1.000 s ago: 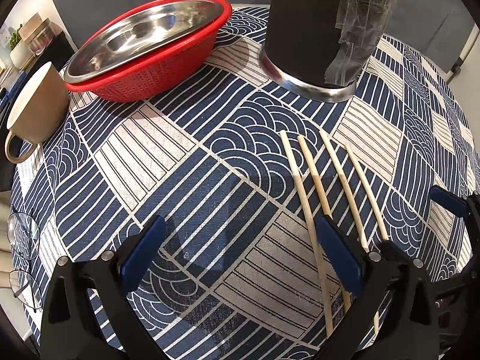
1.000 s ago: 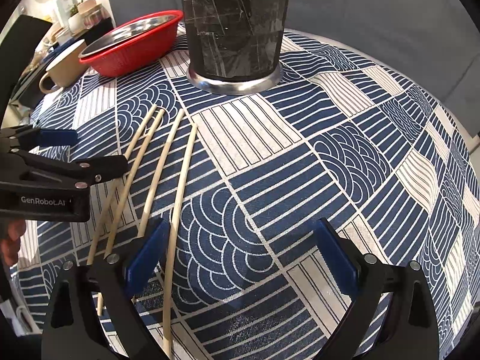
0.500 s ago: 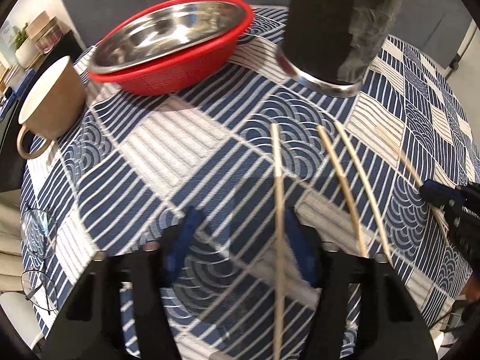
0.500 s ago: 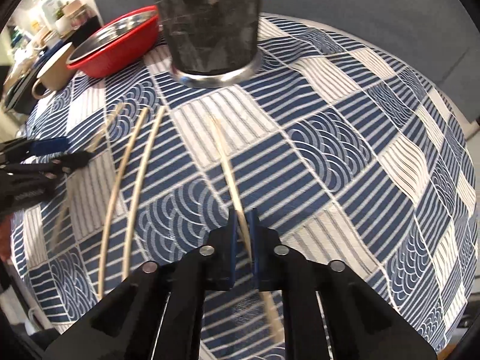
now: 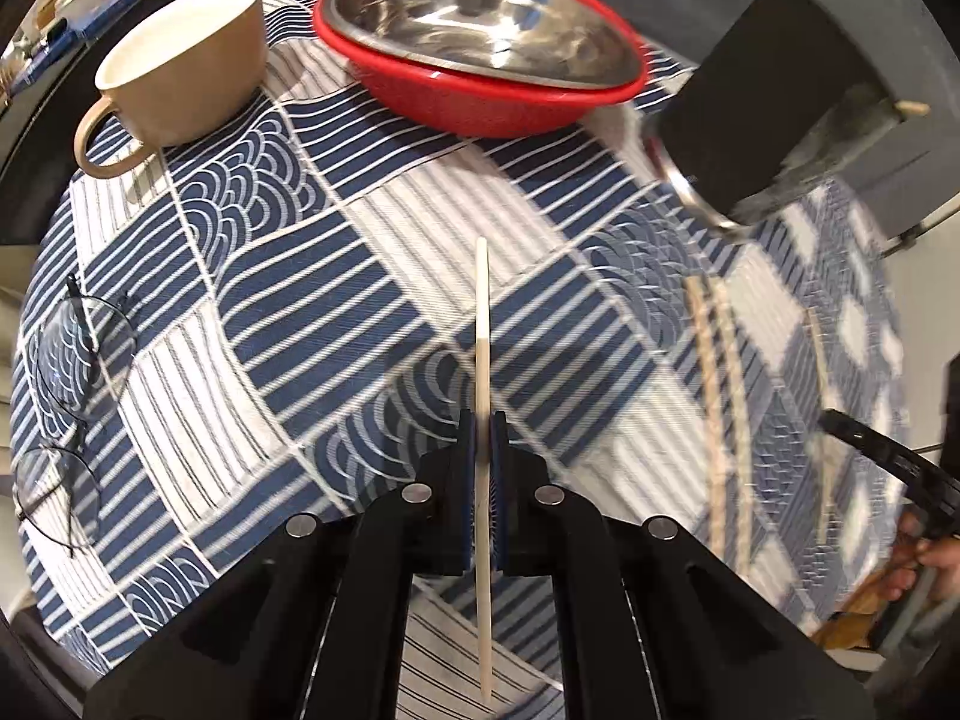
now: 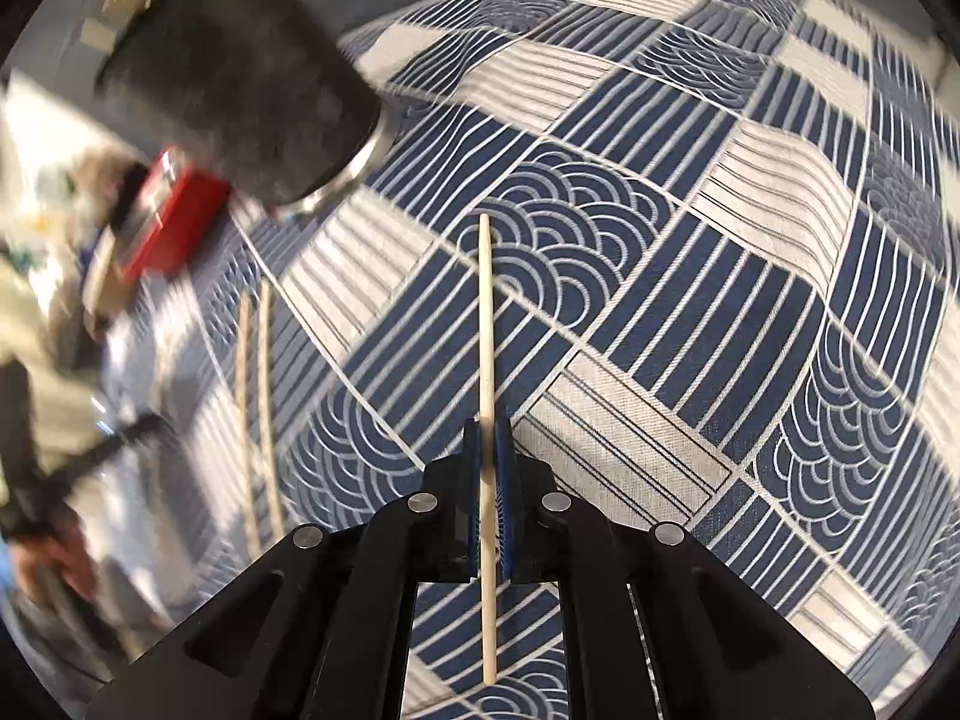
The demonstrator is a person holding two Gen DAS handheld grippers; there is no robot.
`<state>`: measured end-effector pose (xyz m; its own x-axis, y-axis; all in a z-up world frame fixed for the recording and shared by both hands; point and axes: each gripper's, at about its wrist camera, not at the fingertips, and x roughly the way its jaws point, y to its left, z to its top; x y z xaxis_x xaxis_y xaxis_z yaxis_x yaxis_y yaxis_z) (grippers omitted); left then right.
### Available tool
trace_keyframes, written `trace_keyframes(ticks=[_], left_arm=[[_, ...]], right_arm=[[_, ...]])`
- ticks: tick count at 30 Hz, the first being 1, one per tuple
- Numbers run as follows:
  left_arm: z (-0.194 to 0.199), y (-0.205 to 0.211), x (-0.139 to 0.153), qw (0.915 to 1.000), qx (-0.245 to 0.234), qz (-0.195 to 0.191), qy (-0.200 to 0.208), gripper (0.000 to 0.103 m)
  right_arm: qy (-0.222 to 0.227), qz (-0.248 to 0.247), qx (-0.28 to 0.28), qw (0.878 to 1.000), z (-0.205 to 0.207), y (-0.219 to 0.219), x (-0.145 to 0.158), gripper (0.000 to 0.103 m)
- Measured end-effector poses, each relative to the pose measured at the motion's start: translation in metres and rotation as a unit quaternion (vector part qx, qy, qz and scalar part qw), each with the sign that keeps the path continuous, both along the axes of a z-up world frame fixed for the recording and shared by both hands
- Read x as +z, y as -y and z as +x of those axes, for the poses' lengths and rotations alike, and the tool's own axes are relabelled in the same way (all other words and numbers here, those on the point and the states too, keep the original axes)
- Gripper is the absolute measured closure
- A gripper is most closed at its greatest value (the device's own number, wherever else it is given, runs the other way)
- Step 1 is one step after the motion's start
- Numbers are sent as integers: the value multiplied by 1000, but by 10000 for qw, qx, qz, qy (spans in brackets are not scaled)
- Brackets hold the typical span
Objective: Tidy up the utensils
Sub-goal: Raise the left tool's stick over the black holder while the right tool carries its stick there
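Left gripper (image 5: 481, 420) jaws clamped on one chopstick (image 5: 483, 348), right gripper (image 6: 489, 426) jaws on another chopstick (image 6: 487, 324), above the patterned table (image 6: 690, 312).

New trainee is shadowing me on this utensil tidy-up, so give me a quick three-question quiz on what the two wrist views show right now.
1. True or false: the left claw is shut on a chopstick.
2. How many chopsticks lie loose on the tablecloth? A) none B) two C) five
3. Fill in: the steel bowl sits inside a red ____.

Key
1. True. The right claw is shut on its own chopstick too; both claws have just been closing on them.
2. B, side by side.
3. basket, next to the beige mug.
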<state>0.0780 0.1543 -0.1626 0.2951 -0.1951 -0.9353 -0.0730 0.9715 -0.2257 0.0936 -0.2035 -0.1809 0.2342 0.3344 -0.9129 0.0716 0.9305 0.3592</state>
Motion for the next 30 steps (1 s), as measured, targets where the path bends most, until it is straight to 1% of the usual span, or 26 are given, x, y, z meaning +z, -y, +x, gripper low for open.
trace_keyframes(ticks=[4,7,11,15,17,18,20,22,25,30], left_arm=[[0,2,23,9996,-72,-176,190,98],[6,13,45,9984,-29,-241,519,98],[16,19,78,9956,-74,-116,923,98],[34,32,102,9925,-135,-4,1214,98],[42,38,115,9898,-161,226,1394,98],[45,41,118,9891,-156,269,1437,98],[54,43,128,9886,-125,228,1484,98],[63,46,138,9873,-125,273,1557,98],[76,47,154,9851,-101,226,1701,98],[93,62,186,9772,-231,193,2102,98]], right_arm=[[201,109,-129,9997,4,10,18,98],[410,125,-168,9989,12,15,34,98],[746,109,-163,9970,27,19,60,98],[1129,121,-173,9934,41,22,88,98],[1314,154,-180,9910,47,25,103,98],[1417,167,-174,9896,50,26,111,98],[1576,161,-162,9872,56,25,125,98],[1740,129,-95,9846,64,22,143,98],[1931,117,-42,9811,72,18,159,98],[2359,53,128,9717,87,6,186,98]])
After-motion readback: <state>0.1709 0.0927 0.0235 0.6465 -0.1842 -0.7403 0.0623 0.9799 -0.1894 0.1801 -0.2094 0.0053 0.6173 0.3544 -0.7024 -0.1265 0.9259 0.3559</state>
